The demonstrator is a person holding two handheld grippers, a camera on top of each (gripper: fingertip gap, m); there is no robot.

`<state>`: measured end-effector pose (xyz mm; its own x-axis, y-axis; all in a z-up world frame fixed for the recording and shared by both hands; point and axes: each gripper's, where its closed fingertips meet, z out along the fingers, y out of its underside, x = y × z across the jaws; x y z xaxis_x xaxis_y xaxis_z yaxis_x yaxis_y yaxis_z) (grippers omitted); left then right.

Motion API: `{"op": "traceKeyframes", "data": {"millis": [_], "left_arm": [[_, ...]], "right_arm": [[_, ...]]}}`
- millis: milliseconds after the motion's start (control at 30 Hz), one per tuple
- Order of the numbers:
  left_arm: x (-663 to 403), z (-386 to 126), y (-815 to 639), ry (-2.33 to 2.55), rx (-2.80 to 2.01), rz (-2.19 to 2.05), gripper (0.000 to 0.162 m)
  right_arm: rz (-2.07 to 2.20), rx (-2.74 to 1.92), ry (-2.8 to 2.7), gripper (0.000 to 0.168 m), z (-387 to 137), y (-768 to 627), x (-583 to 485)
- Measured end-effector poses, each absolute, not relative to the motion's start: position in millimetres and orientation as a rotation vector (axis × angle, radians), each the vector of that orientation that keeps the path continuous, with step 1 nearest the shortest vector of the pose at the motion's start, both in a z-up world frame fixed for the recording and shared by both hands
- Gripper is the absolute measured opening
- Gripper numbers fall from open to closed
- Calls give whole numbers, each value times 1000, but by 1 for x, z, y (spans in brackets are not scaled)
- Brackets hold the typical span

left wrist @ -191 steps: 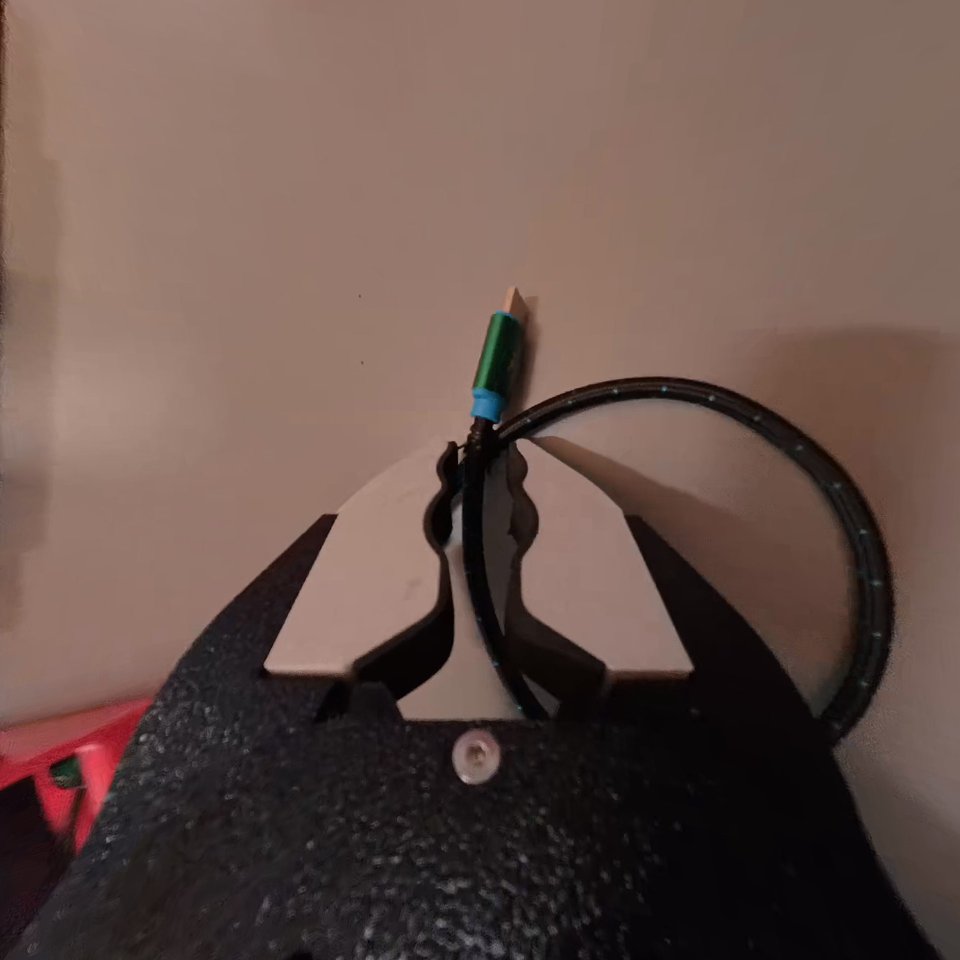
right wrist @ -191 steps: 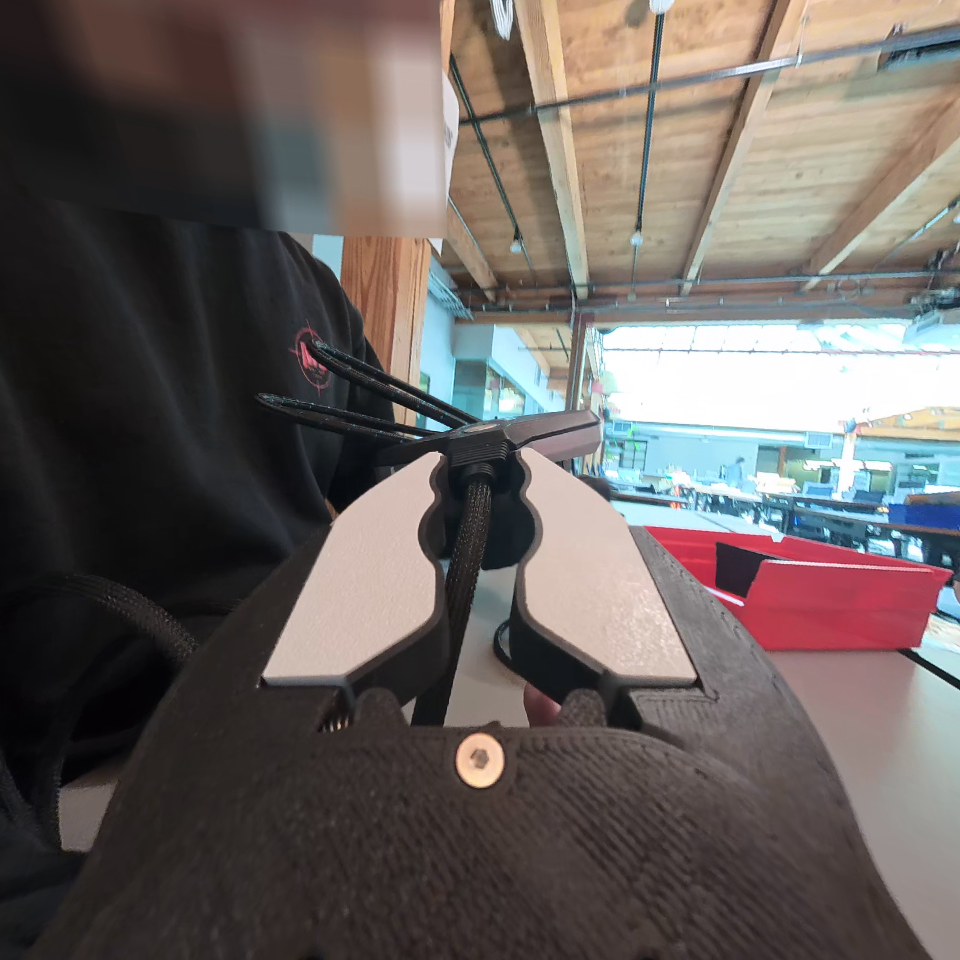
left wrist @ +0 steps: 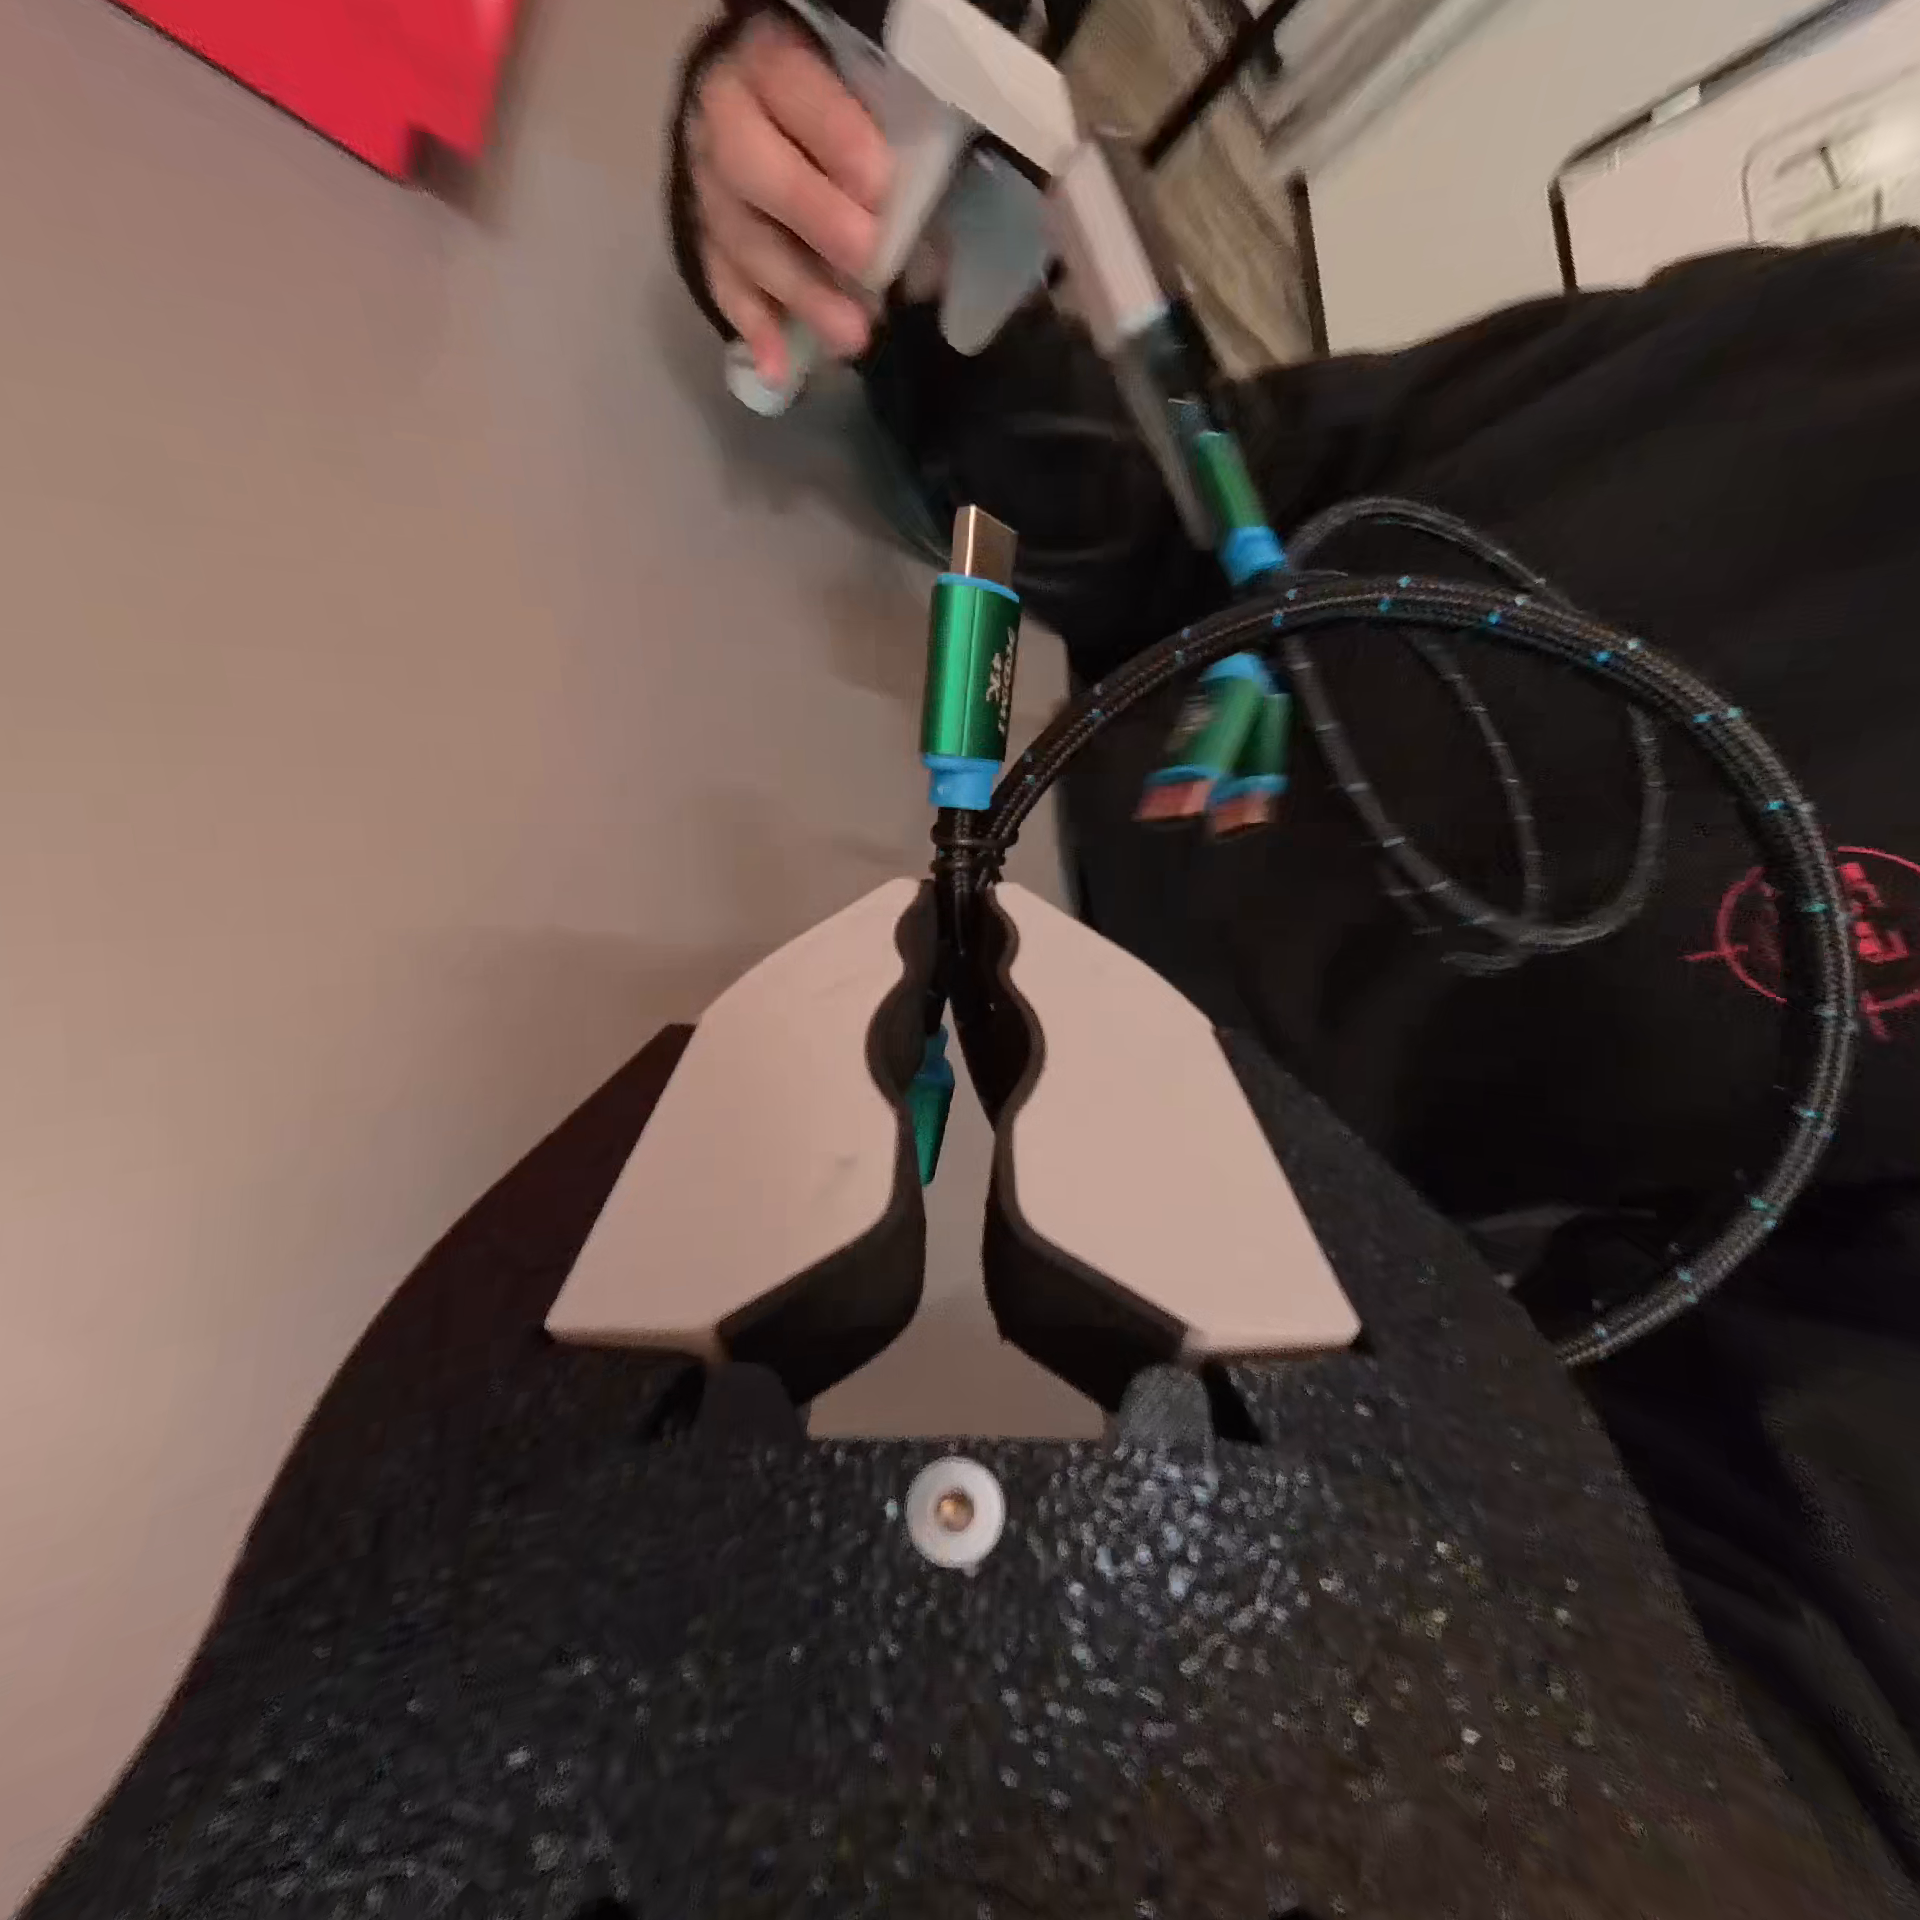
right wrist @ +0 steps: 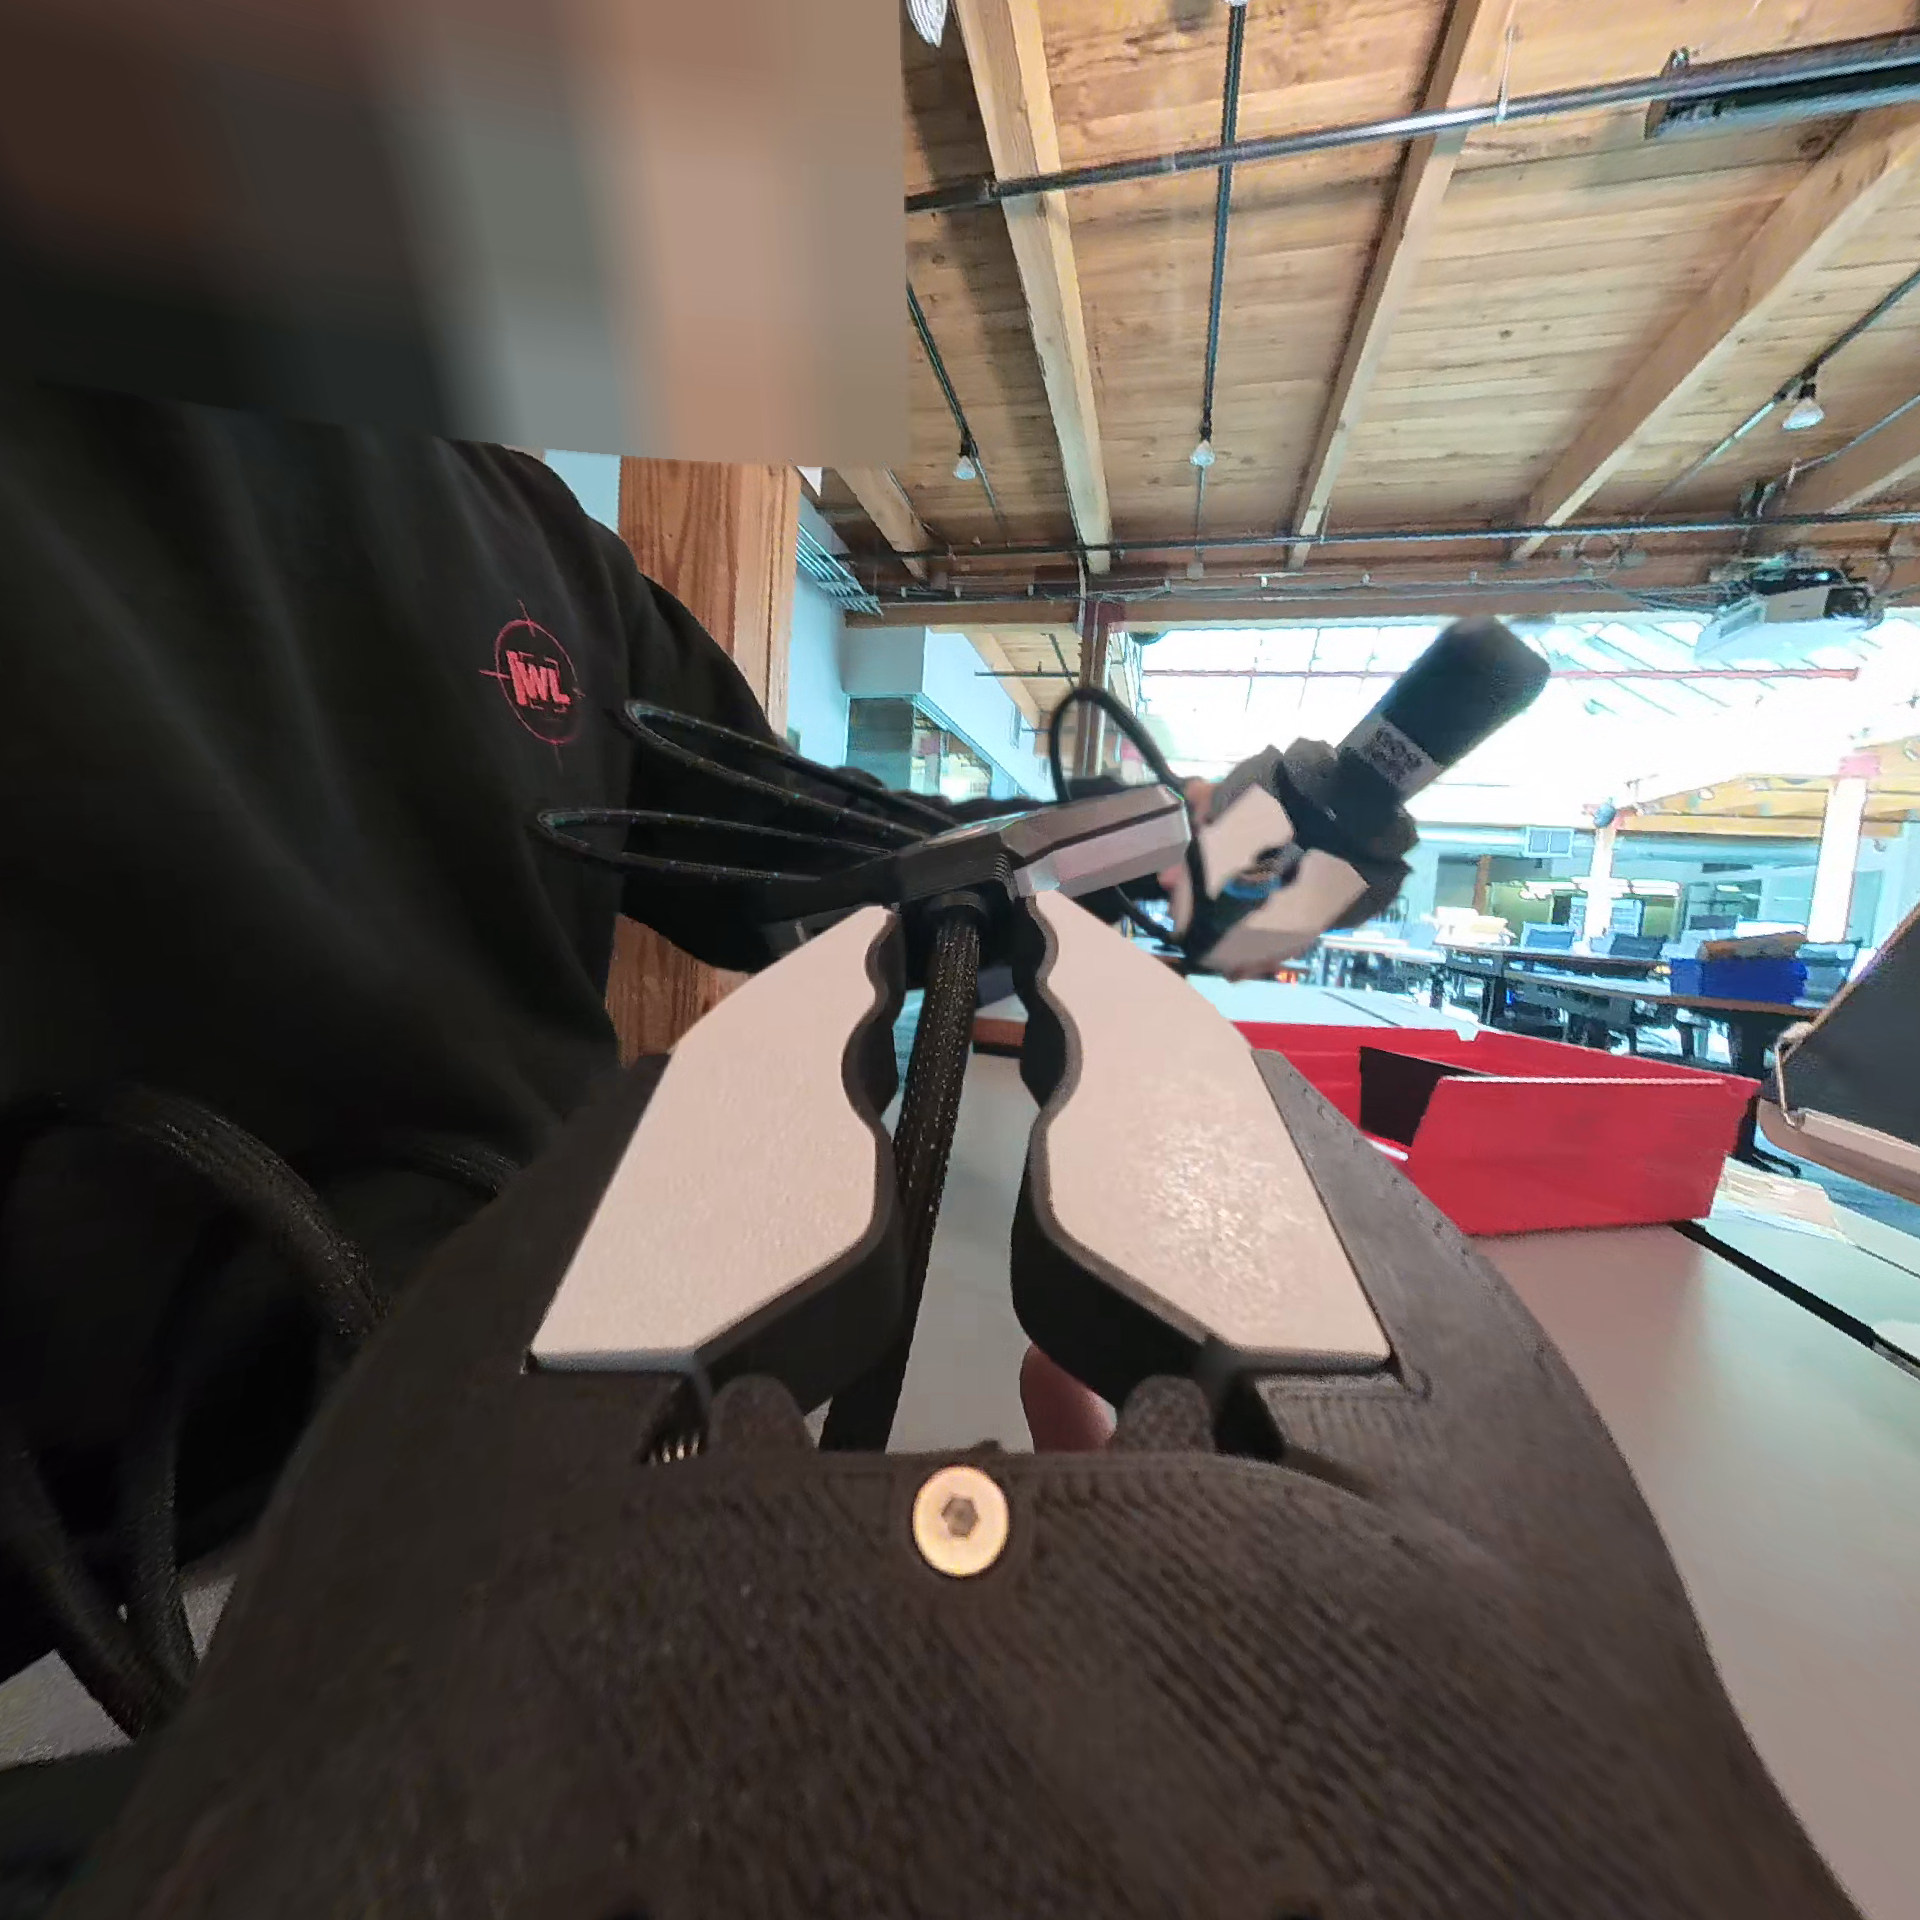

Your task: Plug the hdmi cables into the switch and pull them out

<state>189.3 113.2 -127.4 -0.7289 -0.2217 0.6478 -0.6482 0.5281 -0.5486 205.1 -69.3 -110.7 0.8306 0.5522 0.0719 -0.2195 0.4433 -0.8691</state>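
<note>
My left gripper (left wrist: 961,891) is shut on a black braided HDMI cable (left wrist: 1621,665) just below its green plug (left wrist: 971,675), which points up and away. A second green plug (left wrist: 930,1112) lies between the fingers. Two more green plugs (left wrist: 1216,748) hang loose. My right gripper (right wrist: 961,909) is shut on a thick black braided cable (right wrist: 940,1049). Just past its tips is a silver and black box (right wrist: 1091,831), apparently the switch. In the left wrist view it is blurred (left wrist: 1107,223), with a green plug (left wrist: 1231,499) at its lower end.
A person in a black sweatshirt (right wrist: 260,831) sits close behind both grippers, and a hand (left wrist: 790,197) holds the right one. A red bin (right wrist: 1558,1132) stands on the pale table (right wrist: 1714,1455). Cable loops (right wrist: 707,821) hang in front of the person's chest.
</note>
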Motion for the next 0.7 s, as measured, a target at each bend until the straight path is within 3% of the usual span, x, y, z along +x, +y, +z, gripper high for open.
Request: {"op": "traceKeyframes", "data": {"millis": [200, 700], "left_arm": [[155, -129, 79, -2290, 628, 791, 7], [160, -145, 81, -2254, 717, 665, 6]], "right_arm": [[483, -1068, -386, 20, -119, -58, 200], [432, -1176, -384, 21, -131, -46, 201]]}}
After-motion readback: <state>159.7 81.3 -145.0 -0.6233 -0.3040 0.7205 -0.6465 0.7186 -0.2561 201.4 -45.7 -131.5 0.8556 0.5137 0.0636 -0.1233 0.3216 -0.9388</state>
